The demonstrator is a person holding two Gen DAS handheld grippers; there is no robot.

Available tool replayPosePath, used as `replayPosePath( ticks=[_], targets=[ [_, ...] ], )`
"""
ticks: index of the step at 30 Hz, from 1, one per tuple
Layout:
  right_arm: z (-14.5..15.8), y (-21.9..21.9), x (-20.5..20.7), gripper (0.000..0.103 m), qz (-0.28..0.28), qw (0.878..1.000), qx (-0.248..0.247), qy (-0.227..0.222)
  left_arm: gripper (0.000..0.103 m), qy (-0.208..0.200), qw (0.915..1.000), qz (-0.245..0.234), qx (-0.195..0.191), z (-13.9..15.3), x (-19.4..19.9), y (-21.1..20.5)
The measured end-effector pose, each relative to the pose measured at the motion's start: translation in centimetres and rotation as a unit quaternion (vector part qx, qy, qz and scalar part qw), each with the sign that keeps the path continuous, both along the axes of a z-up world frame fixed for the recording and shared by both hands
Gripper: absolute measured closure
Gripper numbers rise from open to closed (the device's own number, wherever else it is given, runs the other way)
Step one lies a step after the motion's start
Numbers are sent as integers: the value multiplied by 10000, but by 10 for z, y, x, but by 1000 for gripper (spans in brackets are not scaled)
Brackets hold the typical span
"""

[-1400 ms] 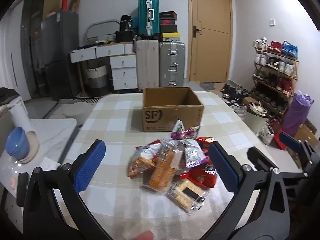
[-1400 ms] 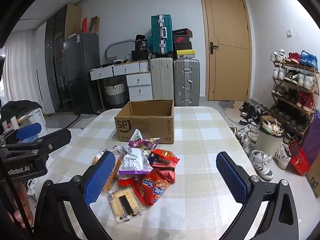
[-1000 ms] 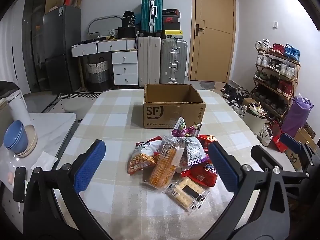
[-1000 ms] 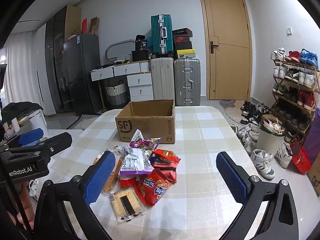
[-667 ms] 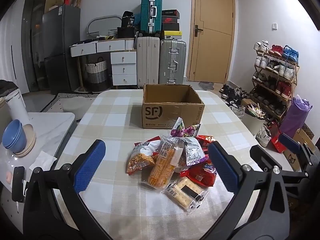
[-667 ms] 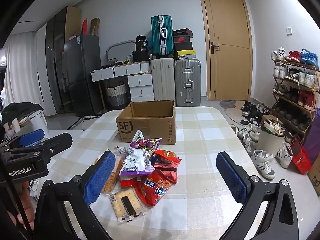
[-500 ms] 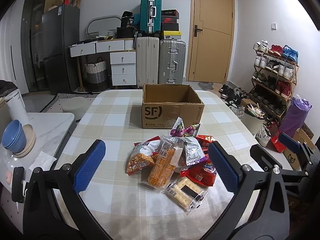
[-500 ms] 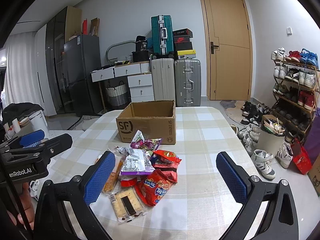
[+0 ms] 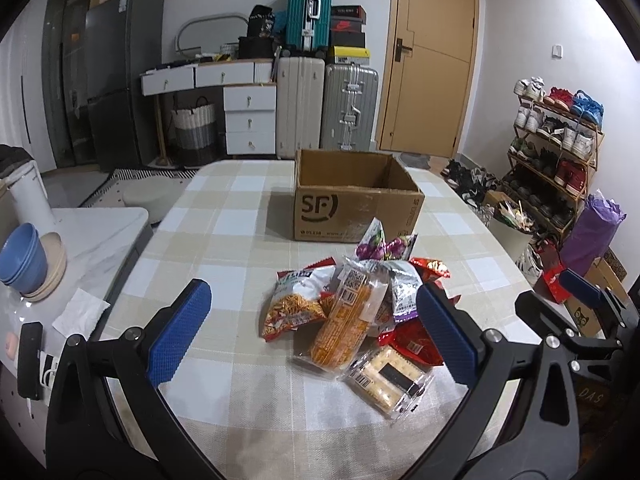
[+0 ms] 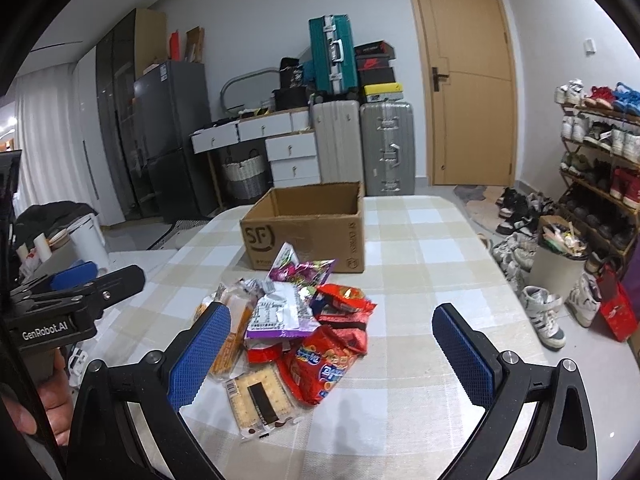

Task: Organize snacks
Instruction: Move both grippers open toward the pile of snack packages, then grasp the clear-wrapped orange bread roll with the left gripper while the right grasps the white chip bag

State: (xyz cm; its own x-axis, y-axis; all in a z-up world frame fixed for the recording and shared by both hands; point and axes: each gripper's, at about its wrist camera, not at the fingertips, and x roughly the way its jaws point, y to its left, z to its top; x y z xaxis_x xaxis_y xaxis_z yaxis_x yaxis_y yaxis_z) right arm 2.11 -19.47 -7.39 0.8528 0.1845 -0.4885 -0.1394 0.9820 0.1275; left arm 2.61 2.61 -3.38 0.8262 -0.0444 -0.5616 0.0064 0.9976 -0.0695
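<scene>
Both the left gripper (image 9: 312,332) and right gripper (image 10: 332,354) have black frames with textured blue pads (silver screws at the joints).

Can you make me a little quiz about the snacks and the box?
1. True or false: the cardboard box already holds snacks.
2. Which snack lies nearest the cameras: A) purple bag, B) cracker pack, C) red bag?
3. Fill in: the left claw and right claw are both ____.

Key: 1 false, what shows of its inside looks empty; 2 B; 3 open, holding nothing.
</scene>
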Motion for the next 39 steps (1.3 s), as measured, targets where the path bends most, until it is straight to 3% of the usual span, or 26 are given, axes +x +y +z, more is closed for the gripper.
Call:
replayPosePath(
  ticks=[6,12,31,39],
  targets=[
    [-10,3,20,0,402,9990,123,143,1,190,9995,-183,-168,-20,19,2],
    [-17,6,37,0,351,9992,59,196,1,330,9993,-105,-118,-34,38,2],
    [-16,3,32,0,248,9995,164,88,1,159,9998,-69,-8,-25,37,-2],
    [-21,6,39,0,513,9982,192,238,1,281,9996,-59,-35,-29,35,0]
  ],
)
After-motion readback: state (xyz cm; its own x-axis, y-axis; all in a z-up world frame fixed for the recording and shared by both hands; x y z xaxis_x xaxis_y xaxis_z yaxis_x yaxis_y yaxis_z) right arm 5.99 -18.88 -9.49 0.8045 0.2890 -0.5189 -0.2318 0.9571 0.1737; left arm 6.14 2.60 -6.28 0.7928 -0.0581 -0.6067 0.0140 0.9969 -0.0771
